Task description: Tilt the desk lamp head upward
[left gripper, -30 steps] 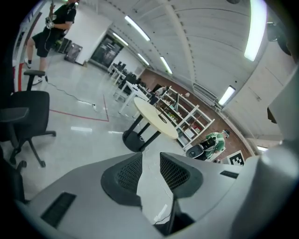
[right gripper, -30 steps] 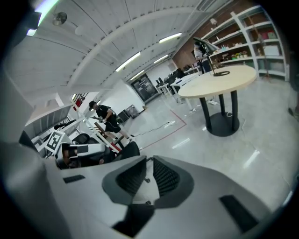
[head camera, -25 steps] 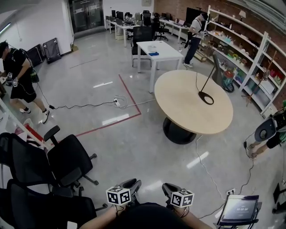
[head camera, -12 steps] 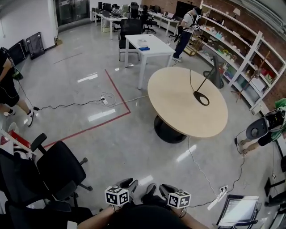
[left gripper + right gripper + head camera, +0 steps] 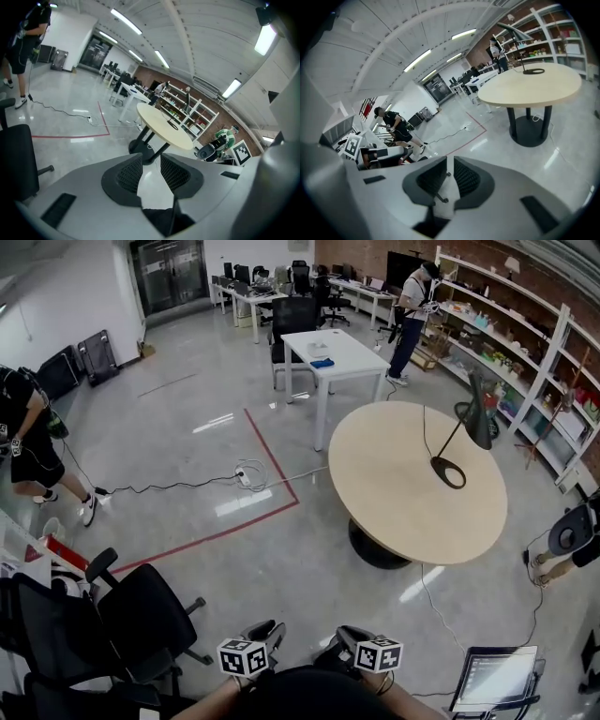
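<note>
Head view, desk lamp (image 5: 482, 411) on round table (image 5: 394, 479), ring base, slanted stem, left gripper (image 5: 150, 165) and right gripper (image 5: 449, 171) apart, empty

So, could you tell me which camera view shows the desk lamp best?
The head view: the desk lamp shows whole, from ring base to head, on the round table. Both gripper views show it small and far off.

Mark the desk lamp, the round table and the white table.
desk lamp (image 5: 482, 411): head view, on its dark head.
round table (image 5: 398, 486): head view, bare wooden top.
white table (image 5: 349, 348): head view, bare top.
</note>
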A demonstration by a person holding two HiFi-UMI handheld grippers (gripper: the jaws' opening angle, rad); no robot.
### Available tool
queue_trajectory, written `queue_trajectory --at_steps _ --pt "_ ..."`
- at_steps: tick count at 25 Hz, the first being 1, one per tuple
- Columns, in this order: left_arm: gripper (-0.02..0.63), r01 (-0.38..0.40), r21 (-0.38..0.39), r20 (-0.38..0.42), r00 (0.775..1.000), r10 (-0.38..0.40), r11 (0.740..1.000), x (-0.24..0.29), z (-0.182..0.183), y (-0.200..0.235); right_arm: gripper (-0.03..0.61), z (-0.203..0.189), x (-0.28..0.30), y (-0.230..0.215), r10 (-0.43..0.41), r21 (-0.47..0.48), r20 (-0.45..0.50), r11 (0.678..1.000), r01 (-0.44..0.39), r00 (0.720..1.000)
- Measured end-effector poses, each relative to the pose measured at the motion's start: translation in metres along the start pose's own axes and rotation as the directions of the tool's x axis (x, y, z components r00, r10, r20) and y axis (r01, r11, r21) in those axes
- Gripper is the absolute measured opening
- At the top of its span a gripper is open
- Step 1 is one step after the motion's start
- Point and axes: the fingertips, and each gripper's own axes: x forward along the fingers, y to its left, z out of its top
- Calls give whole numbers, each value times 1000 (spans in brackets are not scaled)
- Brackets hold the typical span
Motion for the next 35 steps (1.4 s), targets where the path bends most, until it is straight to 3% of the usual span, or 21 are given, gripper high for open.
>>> queue_trajectory --at_steps 3,9,15,18,21,26,30,35 --pt "126 -23 6 13 1000 23 1000 24 26 -3 48 37 12 -16 26 -4 26 1000 -26 999" --pt "126 -11 103 8 1000 10 995 87 71 -43 48 95 8 -69 29 28 79 999 -32 996" --pt "126 94 152 -64 994 -85 984 166 81 -97 34 130 -19 -133 15 94 164 995 -31 986" --pt "126 129 173 -95 989 -113 976 192 93 -118 12 139 -37 -161 -52 141 208 990 23 977" --pt "126 183 208 -147 977 -154 961 219 93 -142 12 141 -53 -195 -135 219 231 972 84 964" --pt "126 255 242 -222 954 -202 936 266 98 -172 12 150 -73 -231 -197 293 281 950 111 939" --pt "126 323 258 -285 926 -248 910 305 99 -196 12 164 -84 -257 -234 315 317 940 131 919" --pt "126 381 255 -335 897 -288 889 355 117 -222 14 208 -104 -275 -222 262 440 959 112 870"
